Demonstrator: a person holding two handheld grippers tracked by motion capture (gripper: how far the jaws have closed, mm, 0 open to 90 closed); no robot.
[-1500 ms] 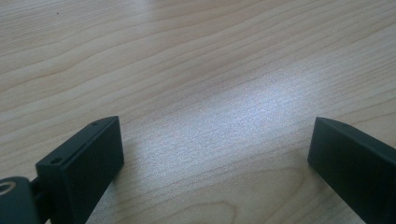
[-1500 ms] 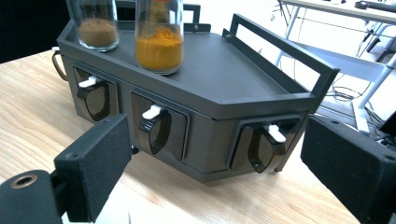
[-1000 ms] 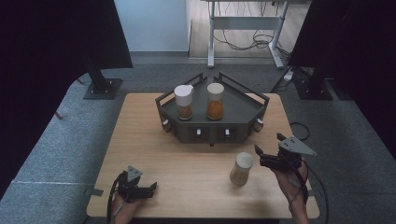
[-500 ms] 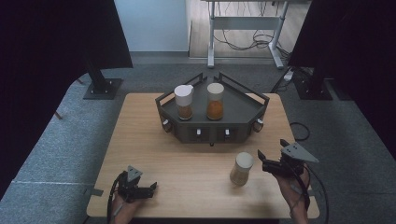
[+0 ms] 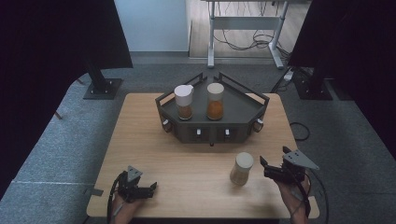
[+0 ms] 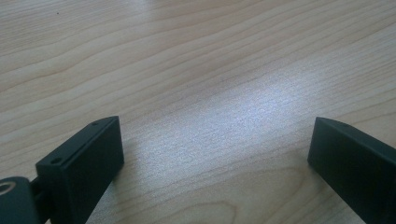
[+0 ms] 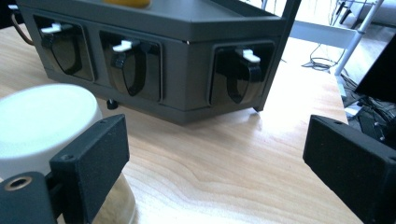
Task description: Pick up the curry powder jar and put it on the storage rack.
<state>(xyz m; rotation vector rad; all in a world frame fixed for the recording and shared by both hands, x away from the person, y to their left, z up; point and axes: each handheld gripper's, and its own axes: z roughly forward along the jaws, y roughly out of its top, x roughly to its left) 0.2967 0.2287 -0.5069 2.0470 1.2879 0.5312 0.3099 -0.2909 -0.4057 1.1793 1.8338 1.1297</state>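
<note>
White-lidded and filled with something pale beige, the jar is seen standing upright on the wooden table, right of centre near the near edge. Just to its right, the right gripper is held with its jaws spread wide and empty; in the right gripper view the jar is seen beside and behind the left jaw, not between the two. Whether that jaw touches the jar cannot be told. Farther off, a dark grey rack is set at the far middle of the table, with two white-capped jars of orange contents on it. At the near left, well apart, the left gripper is held low over bare wood, its jaws spread and empty.
</note>
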